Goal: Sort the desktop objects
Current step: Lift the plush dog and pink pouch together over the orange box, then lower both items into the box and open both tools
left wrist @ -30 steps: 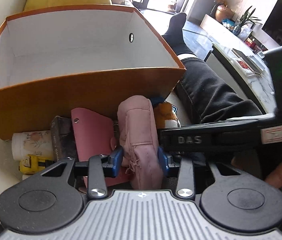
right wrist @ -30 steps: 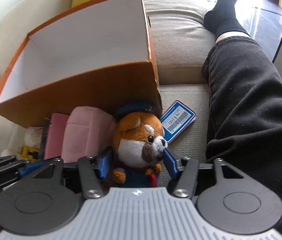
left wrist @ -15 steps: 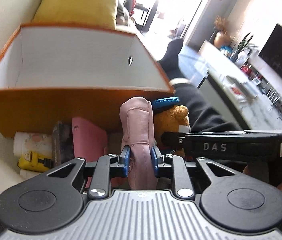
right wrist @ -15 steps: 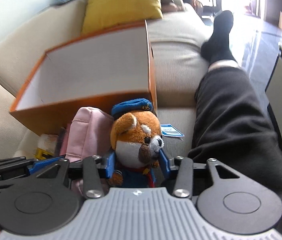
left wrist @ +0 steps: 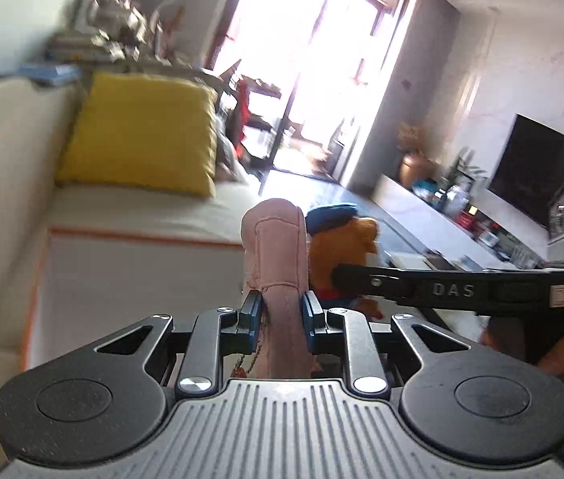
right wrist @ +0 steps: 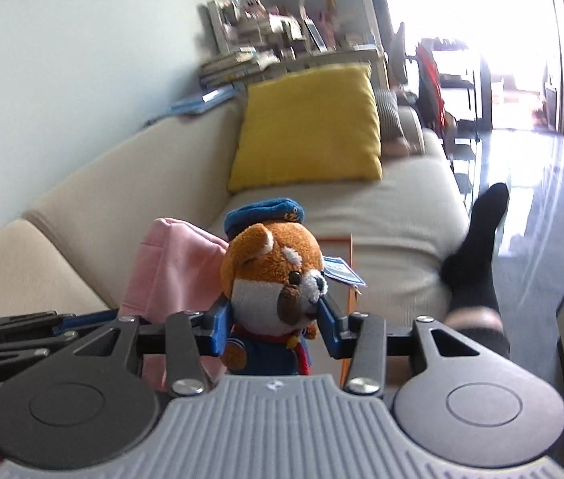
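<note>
Left wrist view
Left gripper: our left gripper (left wrist: 281,313), low in the centre of the frame, is clenched on a soft pink fabric pouch (left wrist: 278,271); both blue pads press its sides.
Pouch: it stands upright between the pads, its rounded top at mid-frame, above the orange-rimmed white cardboard box (left wrist: 130,275) at lower left.
Right gripper seen here: a black finger marked DAS (left wrist: 441,285) runs in from the right edge, its tip against a brown plush dog in a blue cap (left wrist: 346,247) just right of the pouch.
Pose: we point slightly downward along a cream sofa (left wrist: 6,199) with a yellow cushion (left wrist: 142,131) at upper left.

Right wrist view
Right gripper: our right gripper (right wrist: 274,325) grasps the plush dog (right wrist: 274,271); the blue pads pinch its neck, about half open.
Dog: upright at centre, facing right, a blue paper tag (right wrist: 344,273) at its cheek.
Pouch: the pink pouch (right wrist: 174,271) sits just left of the dog, touching it, with the left gripper's black links (right wrist: 22,329) at the lower left edge.
Surroundings: a person's leg in a black sock (right wrist: 477,247) lies on the sofa (right wrist: 94,207) at right.
</note>
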The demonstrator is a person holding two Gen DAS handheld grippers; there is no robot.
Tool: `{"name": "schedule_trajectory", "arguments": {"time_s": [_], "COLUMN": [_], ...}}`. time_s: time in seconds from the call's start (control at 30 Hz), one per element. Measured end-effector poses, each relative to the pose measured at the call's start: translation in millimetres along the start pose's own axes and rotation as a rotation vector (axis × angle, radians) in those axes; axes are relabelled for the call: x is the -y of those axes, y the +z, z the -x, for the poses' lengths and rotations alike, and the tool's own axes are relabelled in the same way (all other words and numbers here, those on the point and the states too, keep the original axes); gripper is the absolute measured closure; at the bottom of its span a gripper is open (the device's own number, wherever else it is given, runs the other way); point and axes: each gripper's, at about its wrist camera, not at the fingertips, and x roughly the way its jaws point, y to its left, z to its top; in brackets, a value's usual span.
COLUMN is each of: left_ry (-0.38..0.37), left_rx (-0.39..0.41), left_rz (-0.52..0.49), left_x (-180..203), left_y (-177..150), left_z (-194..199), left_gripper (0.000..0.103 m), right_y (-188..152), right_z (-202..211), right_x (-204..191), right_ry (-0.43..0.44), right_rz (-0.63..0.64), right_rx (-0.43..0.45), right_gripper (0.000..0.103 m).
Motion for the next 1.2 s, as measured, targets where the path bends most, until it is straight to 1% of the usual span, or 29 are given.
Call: {"name": "schedule_trajectory", "arguments": {"time_s": [0.07,0.1,0.17,0.23,0.3,0.33,0.37,0.43,0.47,0.57,0.67,0.8,0.83,0.9,0.97,1.0,1.07,1.13,1.2], "left_ry": [0.026,0.043,0.076,0.093,0.106,0.106,0.114,0.124,0.122,0.113,0.103,0.078,0.069,0.082,0.066,0.059,0.059,0.056,0.056], "left_rx": [-0.003,-0.012,-0.047,-0.098,-0.150,-0.179,-0.202,-0.254,-0.270,-0.298,-0.314,-0.345,-0.351,-0.361,-0.363,-0.361,-0.357,-0.354,-0.354], "left_rz": [0.014,0.023,0.045,0.066,0.079,0.082,0.087,0.092,0.102,0.111,0.117,0.103,0.099,0.083,0.099,0.101,0.097,0.092,0.079], "left_x": [-8,-13,-26,-37,-46,-49,-52,-57,-60,-65,-68,-68,-66,-64,-67,-68,-67,-65,-62], "left_y": [7,8,4,-9,-21,-26,-30,-39,-44,-45,-41,-46,-47,-50,-51,-51,-51,-51,-51], "left_z": [-12,-21,-41,-65,-86,-94,-101,-114,-118,-128,-136,-145,-147,-150,-151,-151,-152,-154,-155], "left_gripper": [0.079,0.079,0.079,0.079,0.079,0.079,0.079,0.079,0.079,0.079,0.079,0.079,0.080,0.080,0.080,0.080,0.080,0.080,0.080], "right_y": [10,14,17,15,8,5,2,0,-3,-11,-15,-14,-13,-14,-13,-11,-8,-3,3], "right_z": [-15,-24,-51,-82,-108,-118,-129,-147,-155,-168,-174,-180,-184,-191,-190,-188,-180,-170,-163], "right_x": [-1,-2,1,4,7,6,5,2,4,17,25,29,26,19,19,20,22,19,17], "right_ry": [0.000,-0.003,-0.010,-0.017,0.012,0.024,0.016,-0.042,-0.056,-0.043,-0.064,-0.082,-0.090,-0.132,-0.130,-0.113,-0.085,-0.075,-0.074], "right_rz": [0.009,0.008,0.003,0.001,-0.006,-0.015,-0.022,0.004,0.011,-0.036,-0.073,-0.120,-0.109,-0.069,-0.066,-0.079,-0.093,-0.076,-0.033], "right_rx": [-0.011,-0.033,-0.098,-0.187,-0.266,-0.306,-0.358,-0.408,-0.432,-0.509,-0.543,-0.602,-0.620,-0.643,-0.657,-0.660,-0.666,-0.649,-0.613], "right_gripper": [0.056,0.056,0.056,0.056,0.057,0.066,0.067,0.067,0.068,0.068,0.069,0.068,0.068,0.068,0.067,0.062,0.057,0.056,0.056]}}
